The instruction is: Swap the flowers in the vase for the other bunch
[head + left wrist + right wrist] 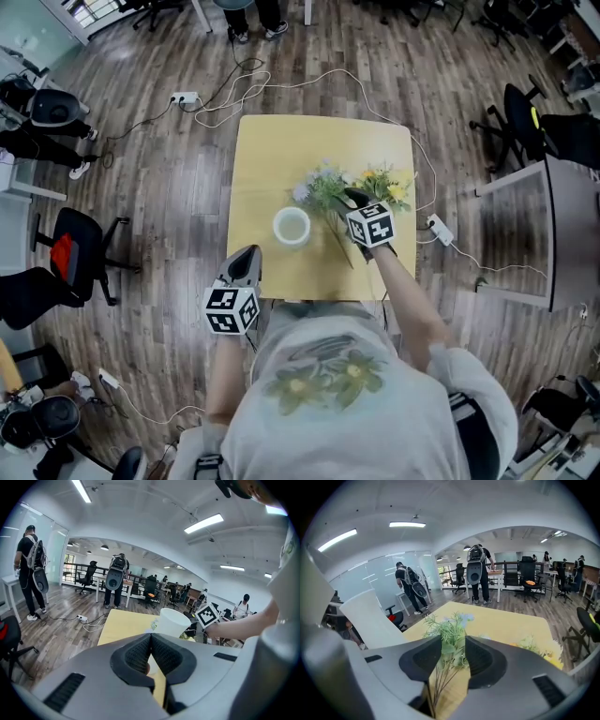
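A: Left to right, quick. What's the left gripper [247, 255] doing?
B: It's sitting over the near edge of the table [262, 155], with the left forearm tucked close to the body. Its nose is tilting down toward the white vase [292, 226]. The jaws are pressing together with nothing between them.
A: Vase?
B: It's standing upright mid-table, just ahead of that gripper.
A: Flowers?
B: Both bunches are lying on the tabletop right of the vase. The pale blue bunch [317, 187] is lying nearest it, with its stems trailing toward the person. The yellow bunch [389, 186] is lying further right, near the table's right edge.
A: And the right gripper [353, 200]?
B: The right arm is reaching out over the table, and the gripper is angling down over the blue bunch's stems. The jaws are standing apart. Green stems are running through the gap, and the pads aren't squeezing them.
A: Surface, room?
B: It's a square light-wood table on a dark plank floor [159, 178]. Behind it white cables [216, 112] are looping to a power strip [185, 97]. Some black office chairs [80, 246] are standing around, and people [29, 559] wearing backpacks are standing further back.
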`<state>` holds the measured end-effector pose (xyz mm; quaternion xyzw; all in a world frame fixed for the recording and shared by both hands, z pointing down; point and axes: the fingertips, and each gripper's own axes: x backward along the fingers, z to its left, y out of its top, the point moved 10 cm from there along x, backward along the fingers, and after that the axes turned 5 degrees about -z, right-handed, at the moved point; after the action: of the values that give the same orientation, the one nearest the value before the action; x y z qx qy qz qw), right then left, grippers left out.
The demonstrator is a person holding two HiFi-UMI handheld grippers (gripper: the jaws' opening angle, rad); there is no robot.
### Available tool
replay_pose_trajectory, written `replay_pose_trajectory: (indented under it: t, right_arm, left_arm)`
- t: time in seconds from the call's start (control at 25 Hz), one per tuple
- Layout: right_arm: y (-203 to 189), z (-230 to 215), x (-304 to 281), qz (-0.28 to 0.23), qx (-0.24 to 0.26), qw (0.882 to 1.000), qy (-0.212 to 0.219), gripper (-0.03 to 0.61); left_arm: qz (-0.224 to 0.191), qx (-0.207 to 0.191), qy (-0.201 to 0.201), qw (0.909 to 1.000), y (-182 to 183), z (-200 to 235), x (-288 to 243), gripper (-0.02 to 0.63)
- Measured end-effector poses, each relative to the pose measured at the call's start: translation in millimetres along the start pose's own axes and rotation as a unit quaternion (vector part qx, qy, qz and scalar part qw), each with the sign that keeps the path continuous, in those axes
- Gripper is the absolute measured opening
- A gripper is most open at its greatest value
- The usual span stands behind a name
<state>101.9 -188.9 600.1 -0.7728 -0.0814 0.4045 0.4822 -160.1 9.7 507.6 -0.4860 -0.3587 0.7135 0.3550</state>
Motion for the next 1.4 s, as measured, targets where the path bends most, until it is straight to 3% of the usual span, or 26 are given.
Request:
replay_pose_trajectory:
  t: [0.36,0.84,1.4]
  right_arm:
    - [14.8,-25.1,43.7,-0.058,-0.018,0.996,-0.061,0.177]
    - [-2.3,-88.6,93.2,-0.065,-0.069,0.979,-0.181,0.242]
    - [-36.1,-128.5,82.8,-0.017,-0.142,0.965,-0.22,0.268]
  left_arm:
    - [-0.02,-0.002,0.014,0.9997,17.0,18.2,-4.7,0.017]
    - [-0.02,-0.009,0.006,0.9997,25.3,10.2,-23.0,0.017]
    - [-0.012,-0.016,0.01,0.9997,31.3,2.7,-44.5,0.017]
